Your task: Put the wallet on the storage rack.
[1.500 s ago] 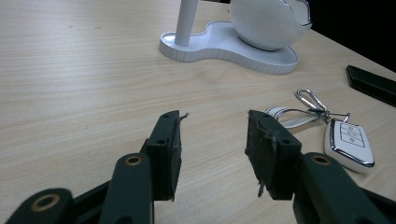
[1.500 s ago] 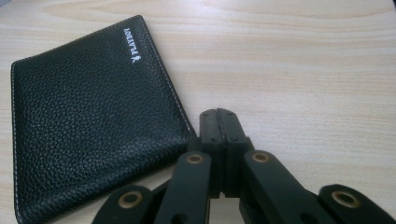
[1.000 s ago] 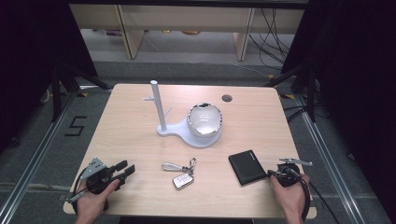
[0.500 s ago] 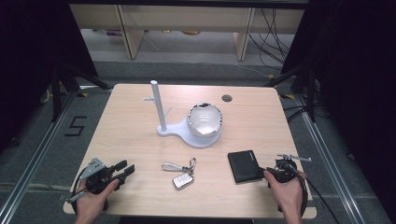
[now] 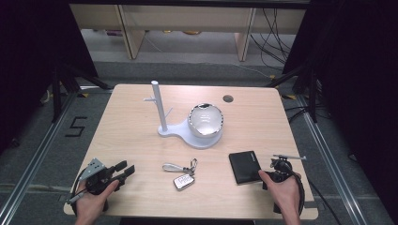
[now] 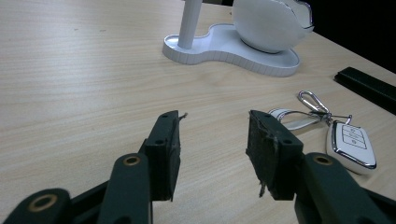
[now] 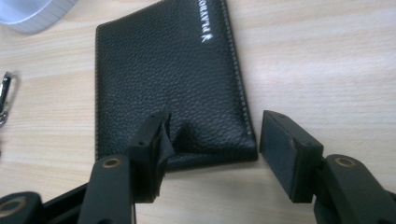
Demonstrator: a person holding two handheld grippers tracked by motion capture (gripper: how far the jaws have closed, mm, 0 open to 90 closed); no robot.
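**High view: wallet lies between freed right jaws, left claw idle**

High view shows the right gripper [image 5: 274, 169] at the near right corner of the table [image 5: 126, 117], held in the person's right hand [image 5: 284, 194]. Its jaws have just been opening and now stand released. In the right gripper view the black leather wallet [image 7: 173, 79] lies flat on the wood just ahead of the claw, its near corner reaching in between the two jaws; one jaw sits over the leather, the other stands off its edge with bare wood between, and neither pad presses it.

Off to the left of that claw lie a car key fob [image 5: 183, 181] and its strap and clip [image 5: 178, 166], about midway to the left gripper [image 5: 115, 172]. The left gripper's jaws are spread with nothing between them, resting low over bare table, the fob ahead and to their right in the left gripper view.

Well beyond both claws stands a white stand [image 5: 187, 133] with an upright post [image 5: 158, 105], and on its base a white globe-shaped bowl [image 5: 205, 119]; whether anything lies inside I cannot tell. Nothing stands between the claws and the wallet or fob.

A pale wood tabletop with a small round hole [image 5: 228, 99] at its far edge; grey floor and wooden shelving beyond, dark surroundings at the sides.
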